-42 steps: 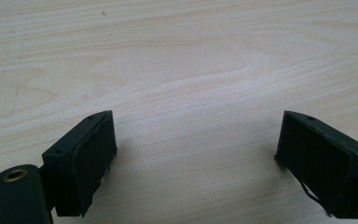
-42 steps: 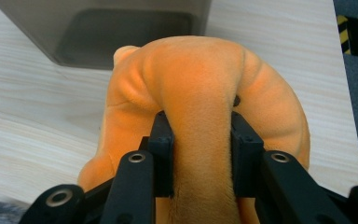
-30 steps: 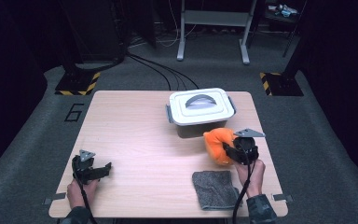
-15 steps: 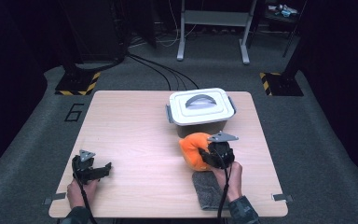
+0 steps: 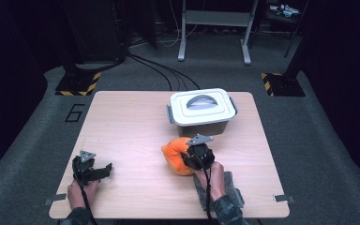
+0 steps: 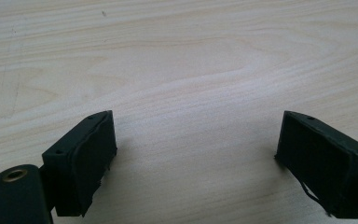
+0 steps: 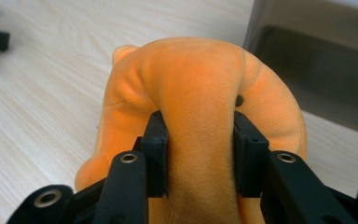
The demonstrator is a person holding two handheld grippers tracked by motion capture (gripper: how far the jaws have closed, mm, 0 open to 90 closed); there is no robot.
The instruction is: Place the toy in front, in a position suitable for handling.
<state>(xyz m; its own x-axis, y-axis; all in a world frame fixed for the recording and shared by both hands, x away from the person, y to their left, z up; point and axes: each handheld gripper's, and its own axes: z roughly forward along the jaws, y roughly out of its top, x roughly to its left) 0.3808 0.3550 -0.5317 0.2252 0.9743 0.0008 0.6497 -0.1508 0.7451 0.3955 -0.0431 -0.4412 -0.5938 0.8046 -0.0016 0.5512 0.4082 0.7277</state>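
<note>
The orange soft toy (image 5: 177,155) had been carried left across the table (image 5: 131,126) — away from the lidded box (image 5: 201,110) — pinched in the right gripper (image 7: 199,156), whose jaws had just been opening slightly; a set-down seemed near. The left gripper (image 6: 196,163) lay wide open, empty.

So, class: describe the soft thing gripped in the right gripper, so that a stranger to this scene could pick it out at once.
Start at the wooden table and find the white-lidded storage box near its far edge. Just in front of that box sits an orange plush toy, pinched between the jaws of the right gripper. It is the one bright orange thing there, unlike the grey cloth beside it.
</note>
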